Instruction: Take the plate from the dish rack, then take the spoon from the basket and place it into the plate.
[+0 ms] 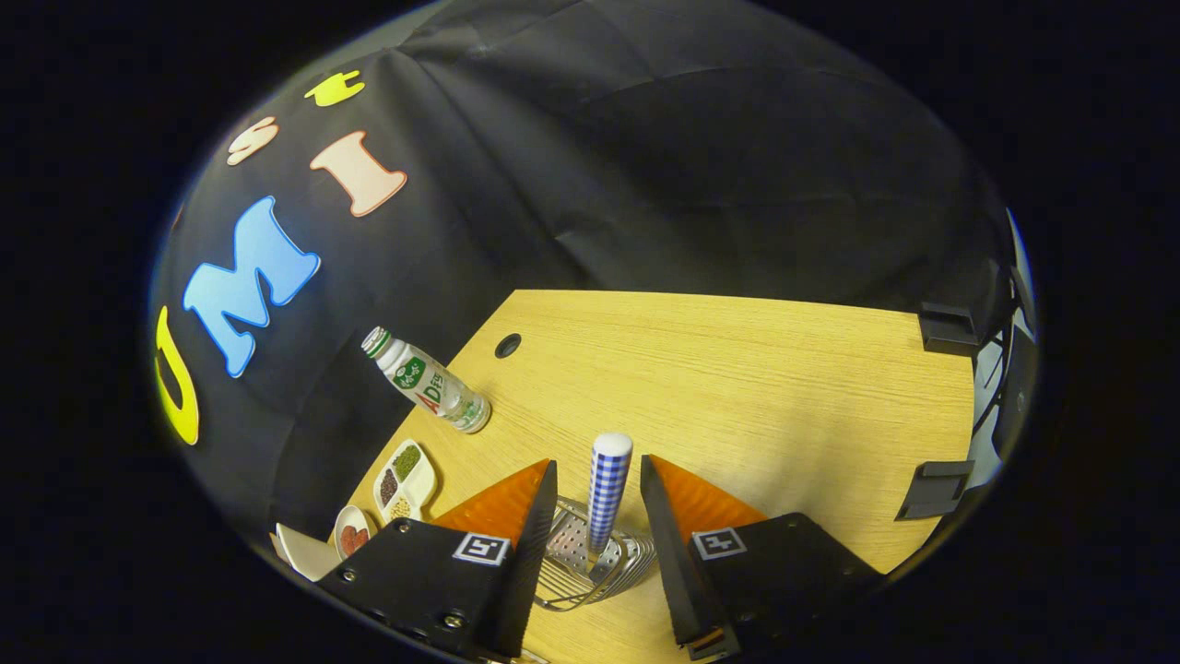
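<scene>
The gripper (599, 484) is open wide, and its two fingers stand apart on both sides of the spoon (608, 489) without touching it. The spoon handle, with a blue check pattern, stands upright between the fingers. Its lower end sits in the metal basket (581, 563), which has a perforated wall and wire sides and stands on the wooden table (737, 387) between the fingers. Beyond the left finger stands a small bottle (426, 380), near the table's edge. Near it lies a white divided dish (404, 481) with three kinds of grains, then a small dish (354, 533) with something red in it.
</scene>
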A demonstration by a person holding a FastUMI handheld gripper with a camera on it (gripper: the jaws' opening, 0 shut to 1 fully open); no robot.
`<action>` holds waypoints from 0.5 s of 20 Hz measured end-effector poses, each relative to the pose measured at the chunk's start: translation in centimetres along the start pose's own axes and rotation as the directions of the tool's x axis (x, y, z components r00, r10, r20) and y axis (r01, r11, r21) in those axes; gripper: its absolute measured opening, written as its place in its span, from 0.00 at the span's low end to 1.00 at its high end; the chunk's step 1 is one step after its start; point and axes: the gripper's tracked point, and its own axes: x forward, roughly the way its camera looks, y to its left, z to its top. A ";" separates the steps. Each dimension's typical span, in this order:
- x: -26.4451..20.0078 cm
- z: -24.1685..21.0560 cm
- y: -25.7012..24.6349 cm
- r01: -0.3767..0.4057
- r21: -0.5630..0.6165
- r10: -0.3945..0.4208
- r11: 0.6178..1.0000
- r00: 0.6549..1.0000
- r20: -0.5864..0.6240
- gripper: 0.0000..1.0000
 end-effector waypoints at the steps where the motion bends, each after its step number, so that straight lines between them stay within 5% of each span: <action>1: 0.2 -0.1 -0.3 0.006 0.000 -0.006 1.000 1.000 -0.006 0.58; 3: 0.4 -0.3 -0.1 -0.010 0.017 0.010 1.000 1.000 -0.020 0.58; 5: 1.1 -0.9 -0.3 0.000 0.018 0.001 1.000 1.000 -0.029 0.27; 10: 1.1 -1.2 0.2 -0.010 0.013 0.010 1.000 0.999 -0.035 0.28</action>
